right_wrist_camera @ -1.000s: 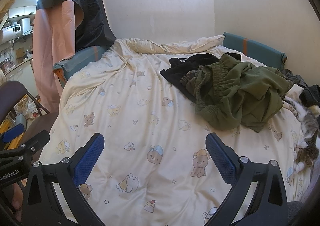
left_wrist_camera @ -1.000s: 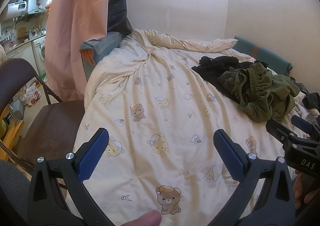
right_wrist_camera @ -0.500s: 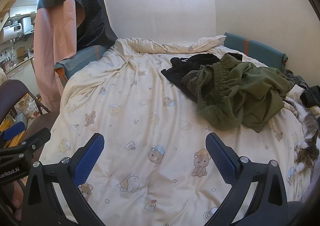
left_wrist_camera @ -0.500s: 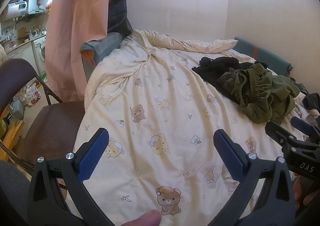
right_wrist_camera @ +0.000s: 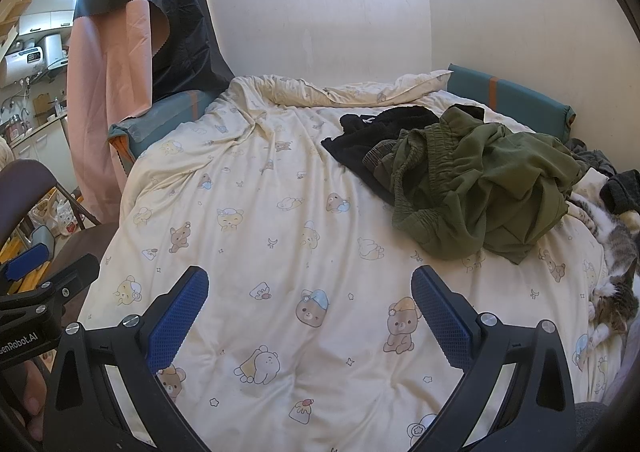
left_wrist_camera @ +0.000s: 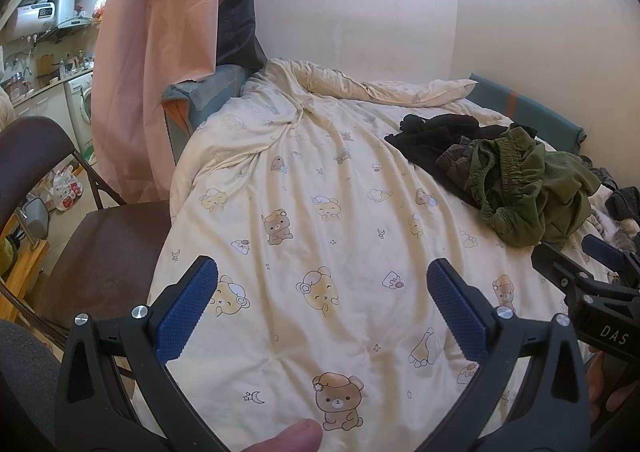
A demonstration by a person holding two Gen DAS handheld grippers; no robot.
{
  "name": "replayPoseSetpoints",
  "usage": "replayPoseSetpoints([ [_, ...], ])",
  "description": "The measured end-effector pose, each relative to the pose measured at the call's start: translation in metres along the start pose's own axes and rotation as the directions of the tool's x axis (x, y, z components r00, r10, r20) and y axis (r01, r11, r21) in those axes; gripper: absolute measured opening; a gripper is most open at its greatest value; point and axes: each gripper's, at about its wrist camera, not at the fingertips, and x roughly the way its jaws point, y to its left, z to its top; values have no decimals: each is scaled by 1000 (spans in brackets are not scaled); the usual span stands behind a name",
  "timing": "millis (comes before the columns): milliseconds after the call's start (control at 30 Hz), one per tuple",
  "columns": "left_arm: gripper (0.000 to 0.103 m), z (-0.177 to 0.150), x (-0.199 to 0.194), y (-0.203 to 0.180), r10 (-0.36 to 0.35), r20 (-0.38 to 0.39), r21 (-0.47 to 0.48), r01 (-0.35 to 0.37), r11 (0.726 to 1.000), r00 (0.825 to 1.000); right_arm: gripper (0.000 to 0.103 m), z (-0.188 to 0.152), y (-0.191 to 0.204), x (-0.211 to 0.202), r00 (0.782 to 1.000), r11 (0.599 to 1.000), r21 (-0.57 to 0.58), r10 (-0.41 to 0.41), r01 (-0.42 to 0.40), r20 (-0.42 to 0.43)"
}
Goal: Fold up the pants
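Observation:
Crumpled olive-green pants (left_wrist_camera: 528,188) (right_wrist_camera: 476,188) lie in a heap at the right of a bed with a cream bear-print duvet (left_wrist_camera: 320,212) (right_wrist_camera: 280,232). A black garment (left_wrist_camera: 432,136) (right_wrist_camera: 376,140) lies partly under them on the far side. My left gripper (left_wrist_camera: 322,300) is open and empty above the duvet's near left part. My right gripper (right_wrist_camera: 310,308) is open and empty over the near middle, short of the pants. Each gripper shows at the edge of the other's view.
A tabby cat (right_wrist_camera: 612,264) lies at the bed's right edge beside dark clothes (right_wrist_camera: 620,188). A brown folding chair (left_wrist_camera: 92,236) stands left of the bed. A pink curtain (left_wrist_camera: 152,64) hangs behind it. Teal cushions (right_wrist_camera: 508,96) line the far side.
Both grippers have drifted slightly upward and stay open; the clothes sit a little lower in both views. Nothing on the bed has moved.

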Motion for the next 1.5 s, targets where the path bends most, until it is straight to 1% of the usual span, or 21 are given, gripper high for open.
replayPoseSetpoints([
  [367,103,0,2,4,0,-5,-15,0,1000,1000,103,-1,3,1,1000,1000,-6,-5,5,-3],
  [633,103,0,4,4,2,-13,-19,-3,1000,1000,103,-5,-3,3,1000,1000,-4,-14,14,-5],
  [767,103,0,5,2,5,-7,-3,-5,1000,1000,103,-4,-5,4,1000,1000,3,-14,14,-9],
  [1067,103,5,16,-4,4,-23,27,-3,1000,1000,103,-1,-13,6,1000,999,38,-15,16,-14],
  [1233,103,17,27,-7,1,-35,36,0,999,999,103,9,-29,15,999,997,55,-46,47,-18],
  [1333,103,28,36,-9,1,-34,42,1,999,999,103,20,-49,25,997,993,94,-68,70,-19],
  [1500,103,42,65,-17,9,-57,67,-5,998,998,103,42,-91,55,990,983,120,-137,140,-32],
])
